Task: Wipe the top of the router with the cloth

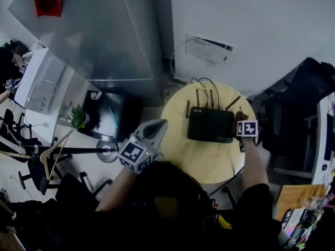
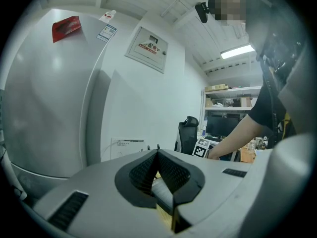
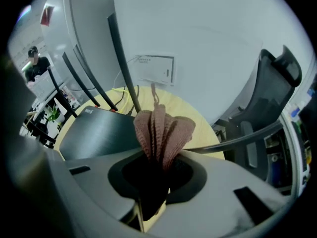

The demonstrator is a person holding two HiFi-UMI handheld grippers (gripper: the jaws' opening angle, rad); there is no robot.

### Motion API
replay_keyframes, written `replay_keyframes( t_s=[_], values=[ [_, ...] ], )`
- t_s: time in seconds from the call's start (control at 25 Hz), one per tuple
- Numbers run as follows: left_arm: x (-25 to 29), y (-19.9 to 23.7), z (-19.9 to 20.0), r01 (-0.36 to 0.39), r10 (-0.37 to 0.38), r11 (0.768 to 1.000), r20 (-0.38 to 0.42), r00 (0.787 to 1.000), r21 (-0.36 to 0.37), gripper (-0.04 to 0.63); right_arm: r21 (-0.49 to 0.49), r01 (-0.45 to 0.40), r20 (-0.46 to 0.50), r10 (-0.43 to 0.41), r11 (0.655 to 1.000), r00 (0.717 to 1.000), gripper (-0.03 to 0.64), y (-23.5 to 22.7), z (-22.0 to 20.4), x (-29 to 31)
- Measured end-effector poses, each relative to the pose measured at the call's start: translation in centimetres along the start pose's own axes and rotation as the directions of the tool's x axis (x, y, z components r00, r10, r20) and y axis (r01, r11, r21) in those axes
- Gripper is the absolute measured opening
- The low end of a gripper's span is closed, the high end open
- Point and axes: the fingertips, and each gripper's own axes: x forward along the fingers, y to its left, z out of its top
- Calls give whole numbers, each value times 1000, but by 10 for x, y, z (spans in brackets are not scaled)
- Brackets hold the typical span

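The black router (image 1: 210, 124) lies flat on the round yellow table (image 1: 204, 163), its thin antennas standing up along the far edge. My right gripper (image 1: 238, 131) is at the router's right end, shut on a bunched pink-brown knitted cloth (image 3: 163, 129). In the right gripper view the cloth sticks up out of the gripper (image 3: 157, 155), with the router's top (image 3: 101, 130) just to its left. Whether the cloth touches the router I cannot tell. My left gripper (image 1: 157, 128) hovers at the table's left edge, clear of the router. Its jaws are shut with nothing in them (image 2: 158, 156).
A grey refrigerator (image 1: 99, 30) and a white wall with a small box (image 1: 210, 48) stand behind the table. Cables run from the router's back. A dark office chair (image 3: 270, 98) is at the right, and a plant (image 1: 78, 118) and stands are at the left.
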Motion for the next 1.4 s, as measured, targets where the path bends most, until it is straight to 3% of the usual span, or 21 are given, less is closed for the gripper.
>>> replay_keyframes(
  t_s=[0.12,0.24,0.4,0.56,0.64,0.72,0.84,1.0,1.12,1.4],
  values=[
    [-4,2,-3,9,-9,1000,2,1000,-5,-2,-18,-40,55,40,999,998,65,20,9,-13],
    [-6,4,-2,17,-17,1000,16,1000,-9,-2,-6,-186,122,185,983,975,65,65,22,-33],
    [-7,7,5,28,-27,1000,41,999,-13,-2,-22,-380,161,378,925,912,66,141,33,-56],
    [-16,11,4,23,-21,1000,50,999,-22,-2,7,-537,136,531,844,836,64,211,35,-63],
    [-22,14,3,14,-13,1000,51,999,-27,-2,50,-597,114,590,800,800,64,237,34,-60],
    [-27,19,3,-2,4,1000,59,998,-32,-2,76,-624,86,619,778,781,64,256,30,-53],
    [-36,27,3,-30,33,999,67,997,-43,-2,53,-608,0,609,792,793,64,275,18,-36],
    [-44,33,3,-61,65,997,79,995,-47,-2,-26,-539,-104,534,842,839,64,281,1,-13],
    [-46,34,3,-71,75,996,85,994,-44,-2,-45,-493,-123,485,869,866,66,271,-2,-3],
    [-44,35,2,-73,76,996,68,995,-50,-2,-79,-461,-118,451,884,885,66,249,-6,-2]
  ],
)
